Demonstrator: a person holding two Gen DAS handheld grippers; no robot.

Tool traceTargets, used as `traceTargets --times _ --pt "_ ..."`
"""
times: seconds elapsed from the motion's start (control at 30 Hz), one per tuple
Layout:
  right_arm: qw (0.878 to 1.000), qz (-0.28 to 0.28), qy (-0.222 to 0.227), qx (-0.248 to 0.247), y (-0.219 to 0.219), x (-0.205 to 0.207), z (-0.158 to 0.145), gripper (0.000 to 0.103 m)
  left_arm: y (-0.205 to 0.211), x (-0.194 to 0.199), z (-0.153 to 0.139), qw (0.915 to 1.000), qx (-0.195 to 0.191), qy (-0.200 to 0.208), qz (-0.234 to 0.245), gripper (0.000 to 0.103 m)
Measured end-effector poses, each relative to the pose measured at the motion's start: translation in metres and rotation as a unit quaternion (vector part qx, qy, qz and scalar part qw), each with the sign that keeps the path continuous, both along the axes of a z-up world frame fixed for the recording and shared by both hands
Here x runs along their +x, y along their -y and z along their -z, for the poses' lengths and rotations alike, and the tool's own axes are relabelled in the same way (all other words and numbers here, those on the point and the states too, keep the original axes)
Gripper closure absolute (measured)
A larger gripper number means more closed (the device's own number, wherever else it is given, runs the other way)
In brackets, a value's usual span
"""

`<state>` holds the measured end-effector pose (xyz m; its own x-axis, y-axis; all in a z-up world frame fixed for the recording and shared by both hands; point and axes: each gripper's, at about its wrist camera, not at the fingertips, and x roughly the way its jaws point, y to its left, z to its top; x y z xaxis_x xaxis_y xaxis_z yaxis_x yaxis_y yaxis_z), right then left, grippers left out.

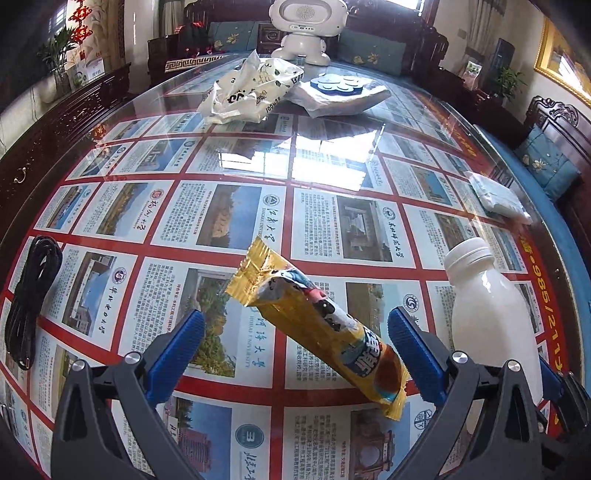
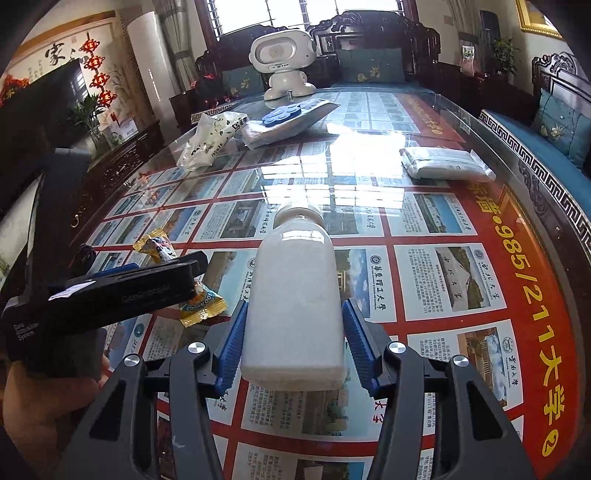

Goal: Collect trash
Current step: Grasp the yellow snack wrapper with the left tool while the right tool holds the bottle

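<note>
A yellow snack wrapper point(image 1: 317, 325) lies on the glass table between the open fingers of my left gripper point(image 1: 295, 328), touched by neither pad. A white plastic bottle point(image 2: 295, 299) stands upright between the blue pads of my right gripper point(image 2: 293, 325); the pads sit close to its sides with thin gaps showing, so the jaws are open around it. The bottle also shows at the right of the left wrist view point(image 1: 491, 325). The wrapper shows partly hidden behind the left gripper body in the right wrist view point(image 2: 199, 299).
A crumpled white plastic bag point(image 1: 251, 92) and a flat white packet with a blue flower-shaped piece point(image 1: 340, 94) lie far across the table. A white tissue pack point(image 2: 443, 164) lies at right. A black cable point(image 1: 29, 295) lies at left. A white robot toy point(image 1: 306, 29) stands at the back.
</note>
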<state>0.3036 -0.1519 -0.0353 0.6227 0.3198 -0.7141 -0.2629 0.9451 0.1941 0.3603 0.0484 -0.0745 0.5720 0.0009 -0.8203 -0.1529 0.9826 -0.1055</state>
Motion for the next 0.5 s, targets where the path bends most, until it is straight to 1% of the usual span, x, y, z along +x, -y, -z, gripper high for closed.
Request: traceTargets --times 0.1,0.2,0.27,0.3,0.37,0.43,0.5 --pt "1.000 -0.001 0.000 0.003 0.0012 0.0000 0.0006 0.052 0.0028 -0.0002 0.0019 1.0000 0.009 0.002 0.001 0.004" --pt "1.000 -0.001 0.000 0.004 0.0014 -0.0002 0.0007 0.052 0.0036 -0.0012 0.0021 1.0000 0.008 0.004 0.001 0.004" --pt "1.000 -0.002 0.000 0.002 0.0012 -0.0002 0.0007 0.052 0.0045 -0.0008 0.0014 0.9999 0.012 0.005 0.005 0.009" --pt "1.000 -0.002 0.000 0.001 0.0012 -0.0002 0.0008 0.052 0.0046 -0.0009 0.0008 0.9999 0.011 0.007 0.007 0.009" --pt "1.000 -0.004 0.001 0.000 0.0010 -0.0002 0.0010 0.052 0.0054 -0.0020 -0.0006 0.9999 0.008 0.009 0.011 0.016" --pt "1.000 -0.006 0.001 0.001 0.0007 0.0003 0.0010 0.052 0.0063 -0.0038 -0.0017 0.9997 0.006 0.011 0.020 0.019" --pt "1.000 -0.008 -0.001 0.003 0.0010 0.0014 0.0011 0.052 0.0080 -0.0057 -0.0034 0.9993 0.010 0.013 0.035 0.031"
